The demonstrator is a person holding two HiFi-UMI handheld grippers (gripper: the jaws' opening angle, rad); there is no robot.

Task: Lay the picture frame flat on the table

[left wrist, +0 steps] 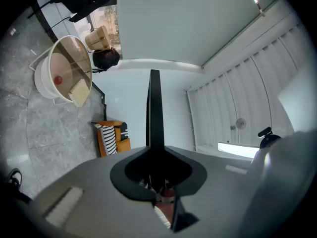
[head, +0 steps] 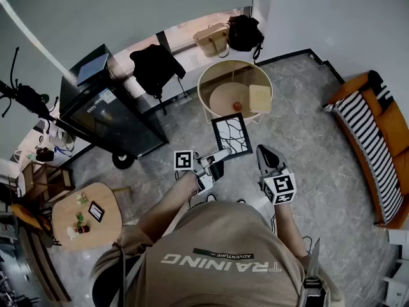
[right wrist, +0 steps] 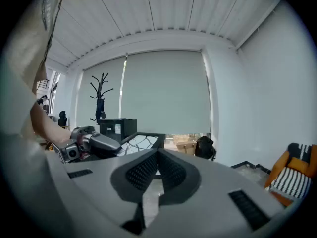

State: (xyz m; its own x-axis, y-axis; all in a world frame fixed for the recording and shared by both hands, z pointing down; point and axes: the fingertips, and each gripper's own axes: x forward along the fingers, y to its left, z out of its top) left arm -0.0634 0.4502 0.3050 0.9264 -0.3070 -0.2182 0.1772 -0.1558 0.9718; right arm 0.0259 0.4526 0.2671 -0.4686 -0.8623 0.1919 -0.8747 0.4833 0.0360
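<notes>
The picture frame (head: 231, 135), black with a white branching pattern, is held in the air above the floor, in front of the round table (head: 211, 75). My left gripper (head: 223, 153) is shut on the frame's lower left edge. In the left gripper view the frame (left wrist: 154, 108) shows edge-on as a thin black bar rising from between the jaws of that gripper (left wrist: 154, 155). My right gripper (head: 264, 152) hangs just right of the frame, shut with nothing in it. In the right gripper view its pads (right wrist: 158, 165) meet, and the frame (right wrist: 143, 142) and the left gripper (right wrist: 94, 144) lie beyond.
The round table carries a pale book (head: 259, 97) and a small red object (head: 237, 105). A black cabinet on wheels (head: 108, 110) stands at the left, an orange striped sofa (head: 374, 139) at the right, a low wooden table (head: 86, 217) at the lower left. Bags (head: 213, 39) sit by the window.
</notes>
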